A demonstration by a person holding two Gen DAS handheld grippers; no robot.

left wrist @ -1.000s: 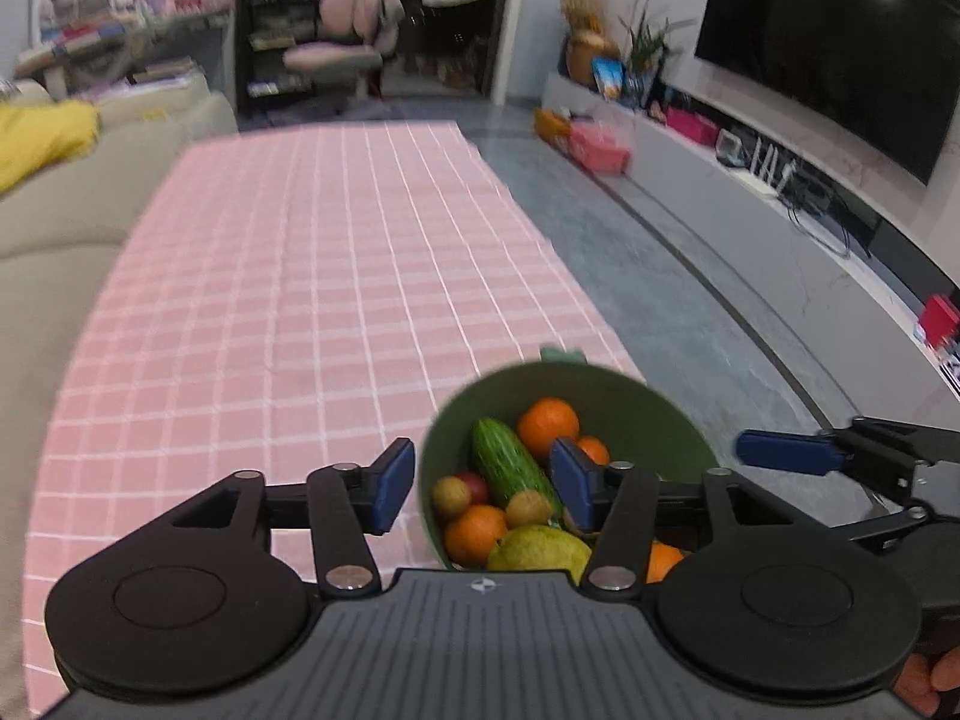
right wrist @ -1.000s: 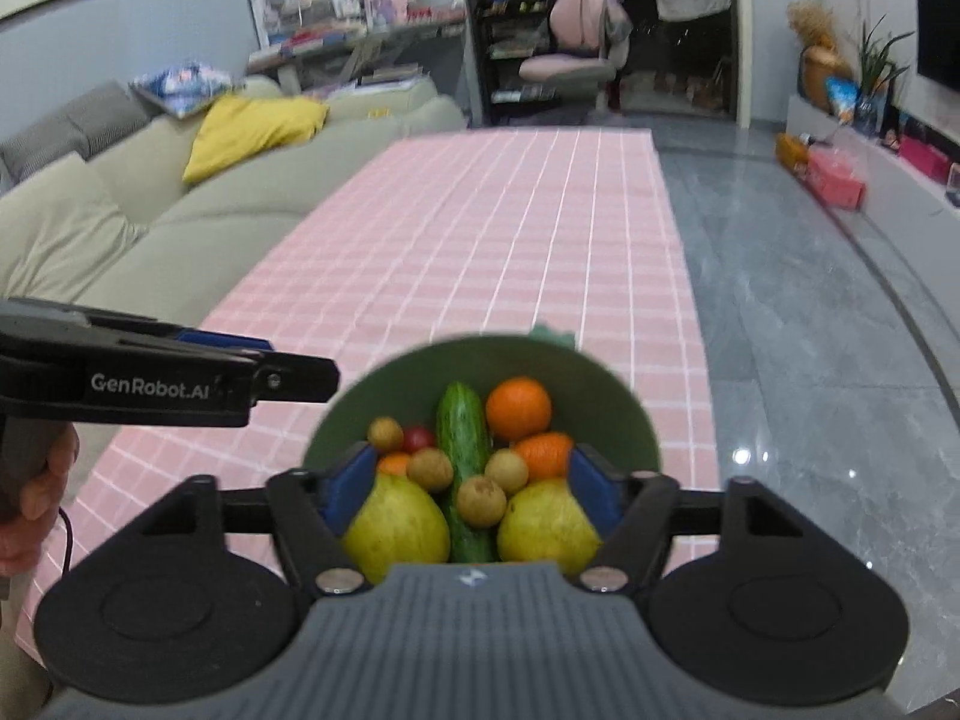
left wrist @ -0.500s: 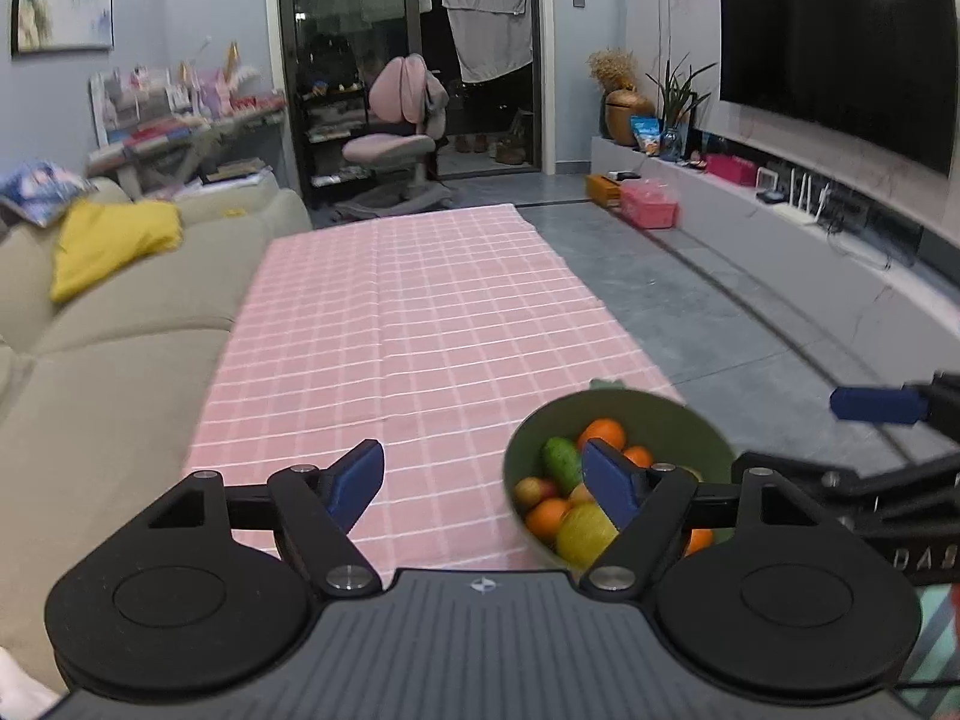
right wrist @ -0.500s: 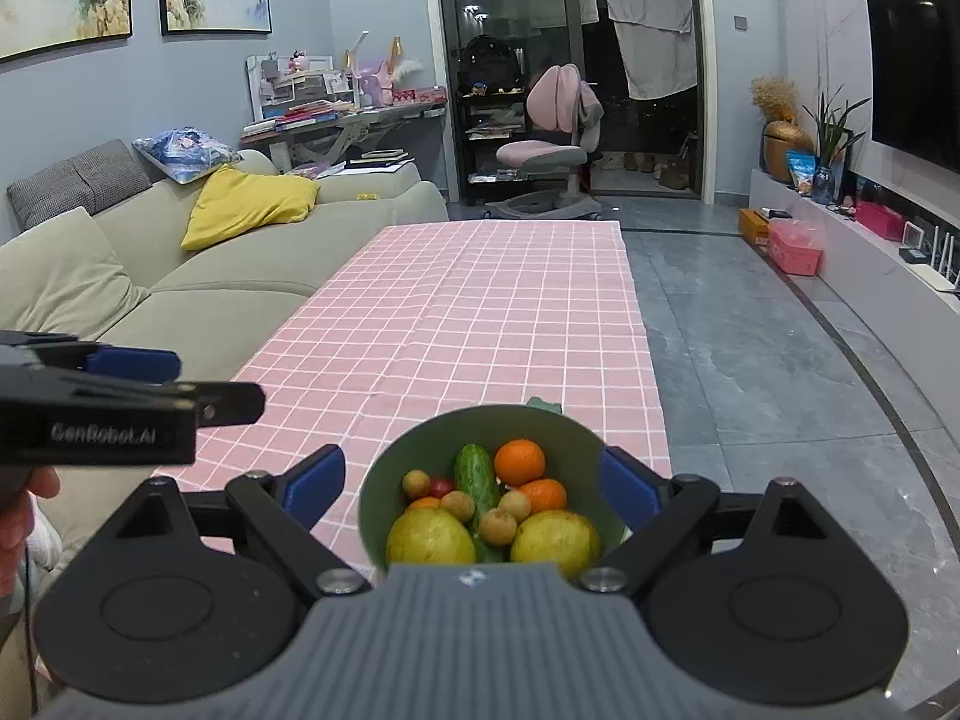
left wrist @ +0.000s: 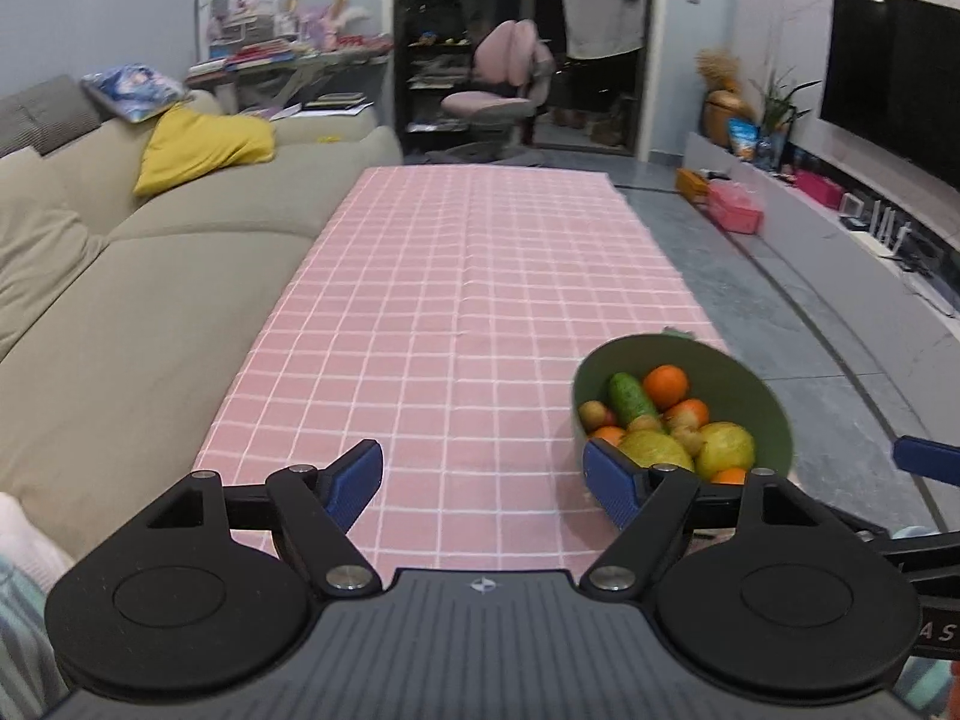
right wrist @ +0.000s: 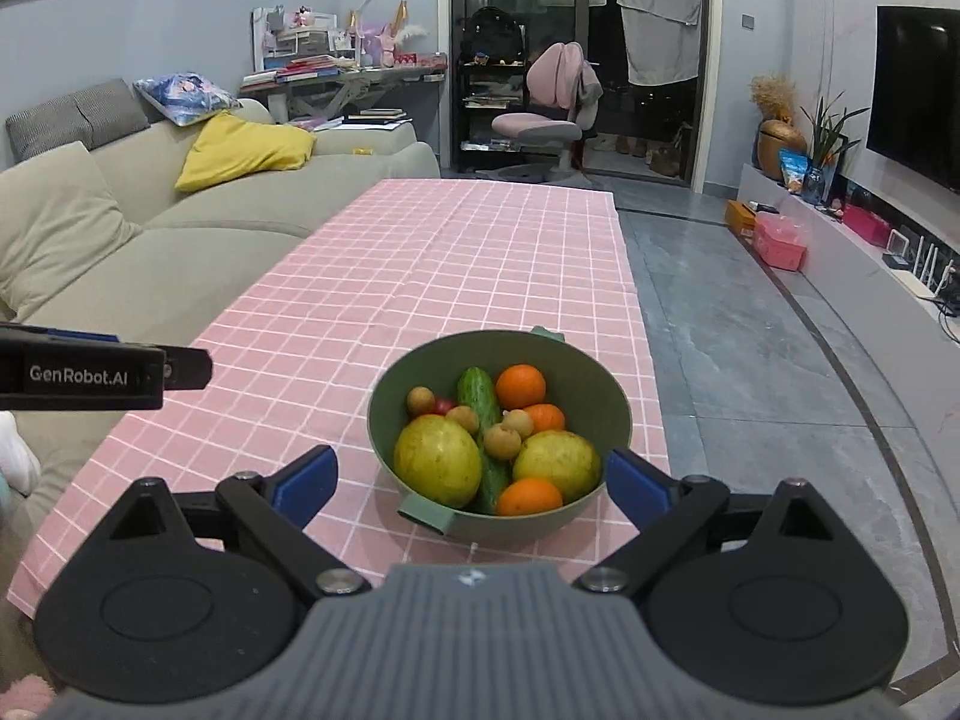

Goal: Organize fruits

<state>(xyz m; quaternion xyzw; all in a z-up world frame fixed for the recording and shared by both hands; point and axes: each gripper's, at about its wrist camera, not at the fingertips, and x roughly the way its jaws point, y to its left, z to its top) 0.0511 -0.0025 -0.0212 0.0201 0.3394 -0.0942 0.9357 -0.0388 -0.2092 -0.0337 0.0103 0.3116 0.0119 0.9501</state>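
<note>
**Inspector:** Start with the edges and clearances.

**Assistant:** The round green plastic bowl with small tab handles [right wrist: 501,438] stands on the near right part of the pink checked tablecloth [left wrist: 468,276], close to the cloth's right edge, where grey tiled floor [right wrist: 738,360] begins. The cloth's left edge runs just beside the beige fabric sofa [left wrist: 120,312]. Beyond the bowl, the cloth runs bare to its far end.

**Inspector:** Contents of the bowl?

**Assistant:** Two large yellow-green round fruits [right wrist: 438,459] at the front, a dark green cucumber [right wrist: 480,396] lying between them, several oranges [right wrist: 521,386], small tan round fruits [right wrist: 503,441] and something red, mostly hidden.

**Inspector:** State of the tools?

**Assistant:** The left gripper [left wrist: 483,480] has its blue-padded jaws spread fully wide over bare cloth, nothing between them; the bowl sits just past its right finger. The right gripper [right wrist: 471,483] is opening; the bowl's near rim shows in the gap between its jaws, but the pads do not touch it.

**Inspector:** The room?

**Assistant:** A yellow cushion [right wrist: 246,150] on the sofa, a pink office chair [right wrist: 552,114] by dark glass doors, a cluttered desk behind the sofa, a black television [left wrist: 894,78] on the right wall above a low grey bench [right wrist: 840,252].
</note>
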